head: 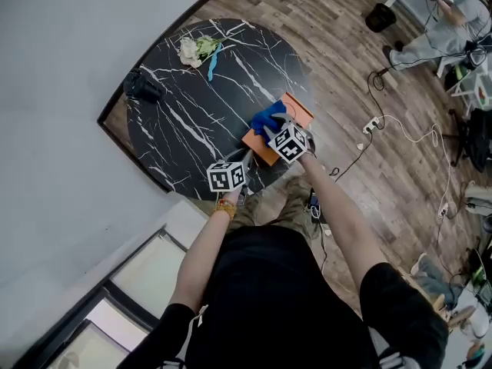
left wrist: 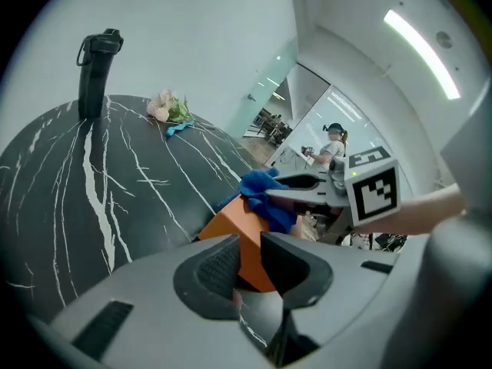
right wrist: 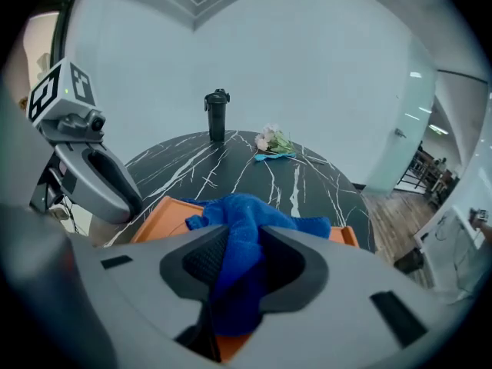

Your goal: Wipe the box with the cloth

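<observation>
An orange box (head: 297,111) lies at the near right edge of the round black marble table (head: 192,114). A blue cloth (head: 267,116) is bunched on top of it. My right gripper (head: 275,127) is shut on the cloth (right wrist: 246,210), which fills the gap between its pads over the box (right wrist: 154,214). My left gripper (head: 247,154) sits at the box's near corner. In the left gripper view its jaws (left wrist: 250,252) stand open around that orange corner (left wrist: 231,221), with the right gripper's fingers (left wrist: 296,194) and the cloth (left wrist: 261,184) beyond.
A black bottle (head: 142,87) stands at the table's far left edge. A small bunch of pale flowers with a blue strip (head: 198,50) lies at the back. Cables and a power strip (head: 371,124) trail over the wooden floor, and a person (head: 446,29) sits far right.
</observation>
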The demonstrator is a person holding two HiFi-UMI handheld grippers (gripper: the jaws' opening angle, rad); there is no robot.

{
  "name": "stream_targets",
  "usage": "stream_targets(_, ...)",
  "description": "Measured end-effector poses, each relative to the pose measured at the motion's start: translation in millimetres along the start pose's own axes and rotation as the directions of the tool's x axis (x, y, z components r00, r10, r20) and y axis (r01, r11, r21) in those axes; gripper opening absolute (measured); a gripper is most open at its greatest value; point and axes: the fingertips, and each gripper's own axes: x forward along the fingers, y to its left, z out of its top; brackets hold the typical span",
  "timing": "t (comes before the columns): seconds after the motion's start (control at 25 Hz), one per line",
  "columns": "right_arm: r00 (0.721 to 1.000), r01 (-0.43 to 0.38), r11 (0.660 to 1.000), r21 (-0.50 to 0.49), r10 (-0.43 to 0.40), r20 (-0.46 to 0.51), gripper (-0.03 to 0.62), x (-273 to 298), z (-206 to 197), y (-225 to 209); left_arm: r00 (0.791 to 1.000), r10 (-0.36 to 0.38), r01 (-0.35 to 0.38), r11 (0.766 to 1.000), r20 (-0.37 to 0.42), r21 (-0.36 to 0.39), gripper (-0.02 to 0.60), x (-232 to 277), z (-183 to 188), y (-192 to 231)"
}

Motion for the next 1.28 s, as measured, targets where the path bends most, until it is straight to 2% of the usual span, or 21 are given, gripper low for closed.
stream_targets(0.08,0.999,0.021,0.999,0.028,-0.022,0.023,0.104,-1.2,-0.5,16.3,1.000,0.005,-0.005,1.000,-0.014,-0.007,0.084,2.1,-0.2,0.2)
stream_targets(0.2,0.997,0.026,0.991,0.128,-0.035,0.067,0.098,-5.9,0.2,39.9,0.999,0.021,-0.023,0.998,-0.043,-0.051,0.084,6.5,-6.1,4.4)
stream_targets(0.28,0.997,0.010,0.993,0.118,-0.019,0.076,0.092,-2.5,6.1,57.5,0.998,0.038,-0.042,0.995,-0.044,-0.088,0.084,6.3,-7.6,14.2)
stream_targets(0.36,0.998,0.007,0.999,0.041,-0.010,0.058,0.094,-0.1,7.9,64.2,0.998,0.043,-0.048,0.994,-0.045,-0.101,0.084,6.7,-8.5,19.1)
stream_targets(0.44,0.997,0.074,0.996,-0.057,-0.072,0.029,0.094,-5.8,1.6,44.5,0.998,0.044,-0.049,0.994,-0.053,-0.099,0.075,7.5,-8.8,16.8)
stream_targets(0.48,0.993,0.121,0.990,-0.069,-0.120,0.014,0.094,-11.0,-5.0,25.6,0.997,0.046,-0.051,0.994,-0.056,-0.096,0.069,7.7,-8.0,15.0)
stream_targets(0.56,0.981,0.192,0.981,0.004,-0.192,-0.038,0.093,-22.1,-26.9,-16.9,0.997,0.047,-0.052,0.995,-0.058,-0.090,0.067,6.9,-4.1,12.1)
stream_targets(0.68,0.968,0.248,0.959,0.138,-0.239,-0.083,0.092,-40.5,-60.1,-56.2,0.997,0.040,-0.044,0.996,-0.059,-0.075,0.076,7.2,0.6,6.1)
stream_targets(0.8,0.980,0.200,0.964,0.173,-0.198,-0.030,0.089,-45.3,-59.0,-38.5,0.998,0.038,-0.043,0.995,-0.060,-0.095,0.080,11.4,1.4,8.9)
stream_targets(0.92,0.993,0.111,0.983,0.149,-0.117,0.033,0.087,-42.7,-49.9,13.1,0.998,0.007,-0.014,0.992,-0.057,-0.128,0.083,12.8,-0.8,5.8)
stream_targets(1.08,0.994,0.073,0.992,0.100,-0.080,0.075,0.087,-44.2,-44.8,58.4,0.997,0.017,-0.026,0.991,-0.073,-0.133,0.095,15.3,-0.9,6.3)
stream_targets(1.2,0.994,0.070,0.995,0.064,-0.075,0.080,0.087,-47.8,-51.2,55.4,0.997,0.034,-0.047,0.982,-0.071,-0.182,0.125,13.8,-2.7,11.8)
stream_targets(1.28,0.992,0.091,0.988,0.121,-0.100,0.071,0.087,-52.7,-62.7,29.2,0.996,0.049,-0.062,0.983,-0.078,-0.174,0.135,16.1,-2.2,11.5)
